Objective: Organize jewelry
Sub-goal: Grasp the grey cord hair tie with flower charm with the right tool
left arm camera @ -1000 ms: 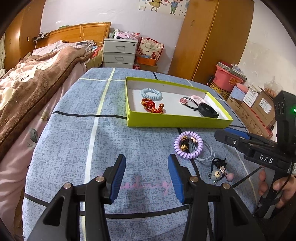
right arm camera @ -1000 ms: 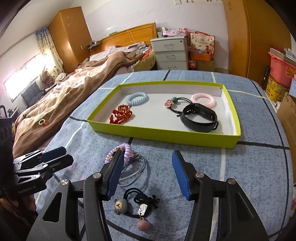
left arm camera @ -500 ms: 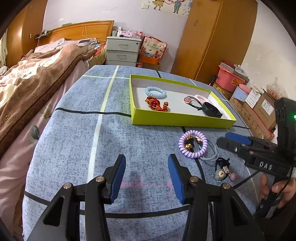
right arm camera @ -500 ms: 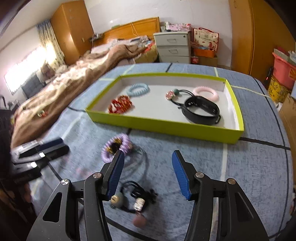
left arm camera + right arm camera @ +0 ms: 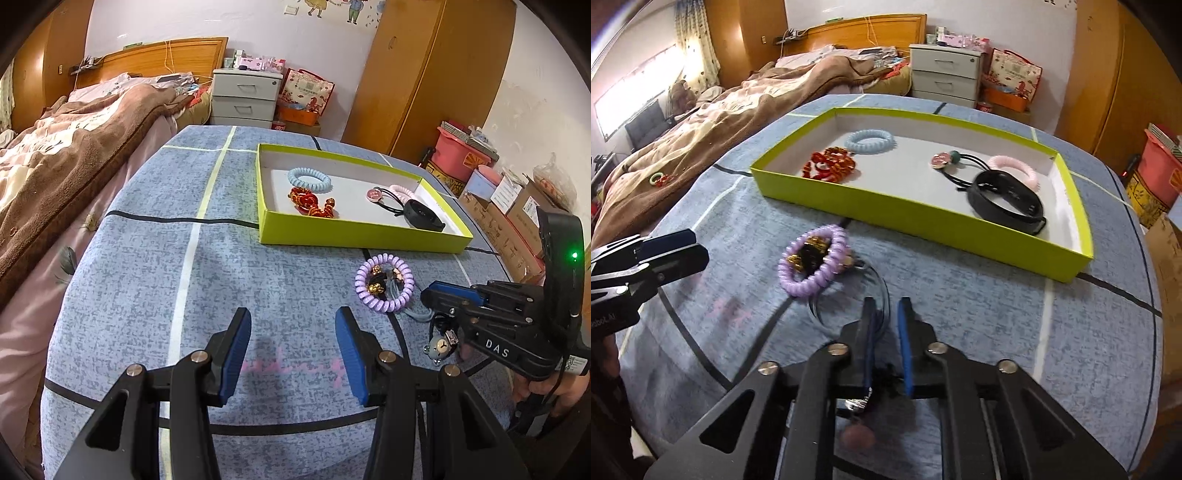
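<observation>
"DAS" is printed in white on the black body of the right hand-held gripper, just beside the bear-charm hair tie. Other labels are illegible.

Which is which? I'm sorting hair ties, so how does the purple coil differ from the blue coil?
The purple coil lies on the blue cloth, outside the green tray; the blue coil already lies inside that tray. The purple coil has gold and dark charms bunched in its middle; the blue coil's middle is empty. Both are spiral rings lying flat.
</observation>
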{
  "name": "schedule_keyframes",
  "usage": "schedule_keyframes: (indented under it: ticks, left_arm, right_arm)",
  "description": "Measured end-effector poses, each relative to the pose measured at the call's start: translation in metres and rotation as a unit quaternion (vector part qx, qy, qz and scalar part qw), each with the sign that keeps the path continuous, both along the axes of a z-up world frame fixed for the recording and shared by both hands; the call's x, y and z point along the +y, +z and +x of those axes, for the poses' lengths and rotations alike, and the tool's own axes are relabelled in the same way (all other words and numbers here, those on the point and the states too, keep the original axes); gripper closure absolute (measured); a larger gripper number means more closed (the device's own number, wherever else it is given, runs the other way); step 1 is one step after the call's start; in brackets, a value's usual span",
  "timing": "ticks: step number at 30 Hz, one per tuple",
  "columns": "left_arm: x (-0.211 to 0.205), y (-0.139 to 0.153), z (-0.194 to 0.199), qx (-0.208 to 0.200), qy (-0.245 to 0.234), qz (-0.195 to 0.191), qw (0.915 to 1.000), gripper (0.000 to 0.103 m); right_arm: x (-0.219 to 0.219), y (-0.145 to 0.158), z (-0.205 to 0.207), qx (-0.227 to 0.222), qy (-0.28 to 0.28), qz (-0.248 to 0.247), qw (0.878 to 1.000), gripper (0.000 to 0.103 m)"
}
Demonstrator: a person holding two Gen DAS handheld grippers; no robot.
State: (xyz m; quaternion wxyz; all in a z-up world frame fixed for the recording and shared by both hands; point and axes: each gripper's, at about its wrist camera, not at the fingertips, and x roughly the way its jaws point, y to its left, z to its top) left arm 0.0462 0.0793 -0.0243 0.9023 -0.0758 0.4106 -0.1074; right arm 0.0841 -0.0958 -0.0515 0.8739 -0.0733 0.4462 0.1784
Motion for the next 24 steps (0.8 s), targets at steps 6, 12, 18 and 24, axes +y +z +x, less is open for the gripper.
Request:
schedule_keyframes:
  ticks: [6, 12, 18, 24]
  left_arm:
    - [-0.009, 0.001, 0.003, 0.001, -0.011, 0.002, 0.9999, 0.054]
    - [-0.022, 0.001, 0.006, 0.004, -0.029, -0.003, 0.9996, 0.054]
    - [-0.04, -0.002, 0.015, 0.012, -0.051, -0.003, 0.9986, 0.054]
    - [-0.056, -0.005, 0.02, 0.025, -0.062, -0.001, 0.9978, 0.054]
  right_arm:
    - [-0.015, 0.001, -0.001, -0.013, -0.024, -0.035, 0.999, 0.097]
    - [-0.045, 0.003, -0.002, -0.023, -0.061, -0.057, 0.996, 0.098]
    - [-0.061, 0.004, -0.008, -0.022, -0.074, -0.055, 0.996, 0.098]
    - [-0.059, 0.004, -0.011, -0.021, -0.063, -0.047, 0.997, 0.098]
